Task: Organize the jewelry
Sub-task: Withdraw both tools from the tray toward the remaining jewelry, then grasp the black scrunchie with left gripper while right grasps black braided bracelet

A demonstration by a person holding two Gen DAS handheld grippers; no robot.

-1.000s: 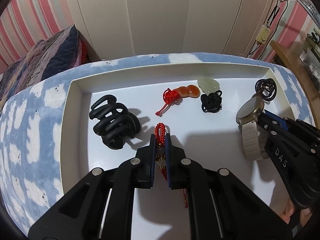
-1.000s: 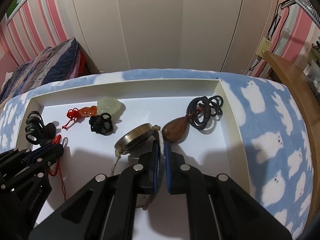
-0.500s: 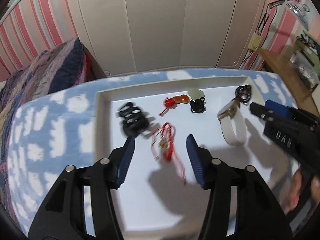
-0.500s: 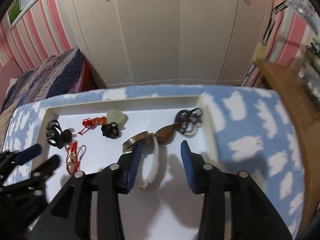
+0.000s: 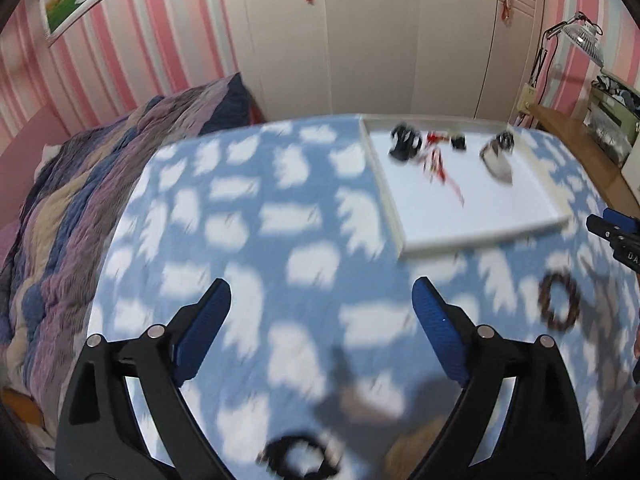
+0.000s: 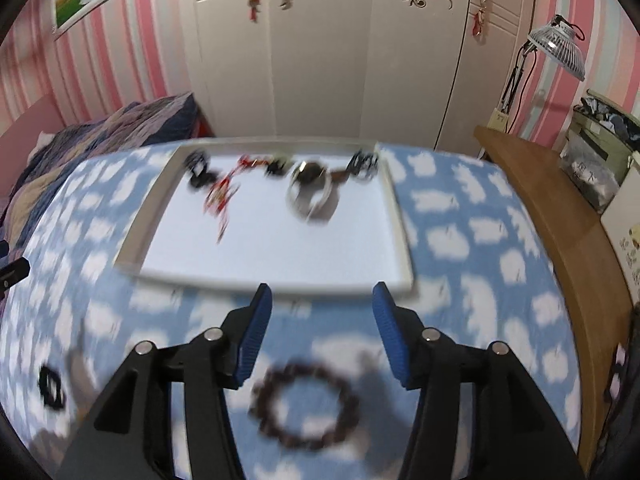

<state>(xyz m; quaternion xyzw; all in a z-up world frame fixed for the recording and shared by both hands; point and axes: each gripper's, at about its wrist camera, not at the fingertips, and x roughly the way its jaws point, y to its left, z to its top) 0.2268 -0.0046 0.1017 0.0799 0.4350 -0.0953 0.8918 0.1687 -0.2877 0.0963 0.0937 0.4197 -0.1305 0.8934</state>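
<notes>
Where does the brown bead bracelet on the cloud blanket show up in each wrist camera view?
Left wrist view: the brown bead bracelet lies at the right, on the blanket, nearer than the white tray.
Right wrist view: the bracelet lies at bottom centre, just below the open right hand-held gripper.
Shared landmark: the white tray, beyond the bracelet in both.

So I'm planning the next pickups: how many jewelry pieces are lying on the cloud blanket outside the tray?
2: a brown bead bracelet at the lower middle of the right wrist view, and a black loop at its far left. Blur may hide more.
</notes>
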